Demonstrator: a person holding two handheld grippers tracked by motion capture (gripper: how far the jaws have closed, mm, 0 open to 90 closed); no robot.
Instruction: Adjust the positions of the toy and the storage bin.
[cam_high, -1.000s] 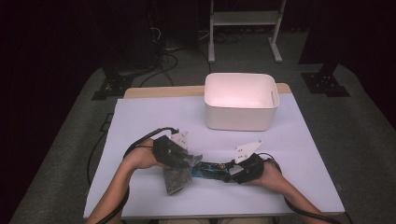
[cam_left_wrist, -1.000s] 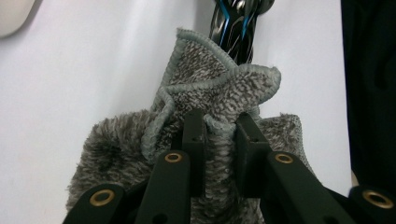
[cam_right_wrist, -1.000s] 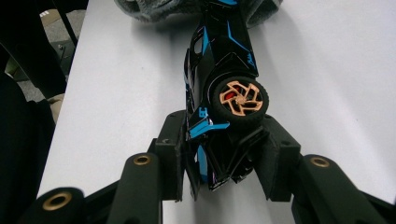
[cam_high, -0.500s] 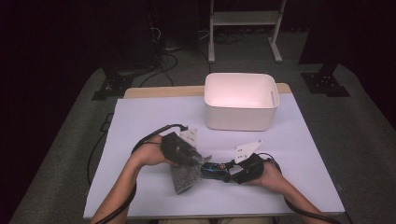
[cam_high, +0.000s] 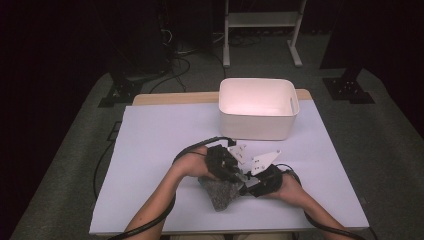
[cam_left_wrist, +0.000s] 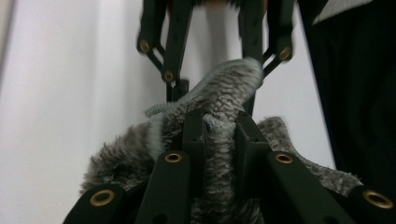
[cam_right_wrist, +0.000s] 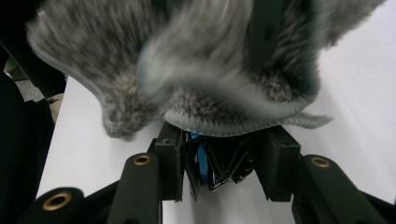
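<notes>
A grey fuzzy fabric piece (cam_high: 220, 192) lies bunched near the table's front edge. My left gripper (cam_high: 238, 176) is shut on its ribbed edge, and in the left gripper view the fabric (cam_left_wrist: 219, 93) is pinched between the pads of that gripper (cam_left_wrist: 219, 135). My right gripper (cam_high: 248, 187) meets it from the right, almost touching. In the right gripper view this gripper (cam_right_wrist: 217, 163) is shut on a small dark object with a blue strip (cam_right_wrist: 201, 165). The blurred fabric (cam_right_wrist: 196, 70) drapes over that object's far end.
A white plastic bin (cam_high: 257, 122) stands at the back right of the white table (cam_high: 160, 150). Cables trail from both grippers toward the person's forearms at the front edge. Beyond the table are a dark floor, stands and cables.
My left gripper has moved right with the grey fabric, up against the right gripper. The fabric now covers the bluish object that showed between the grippers. The right hand has stayed put.
</notes>
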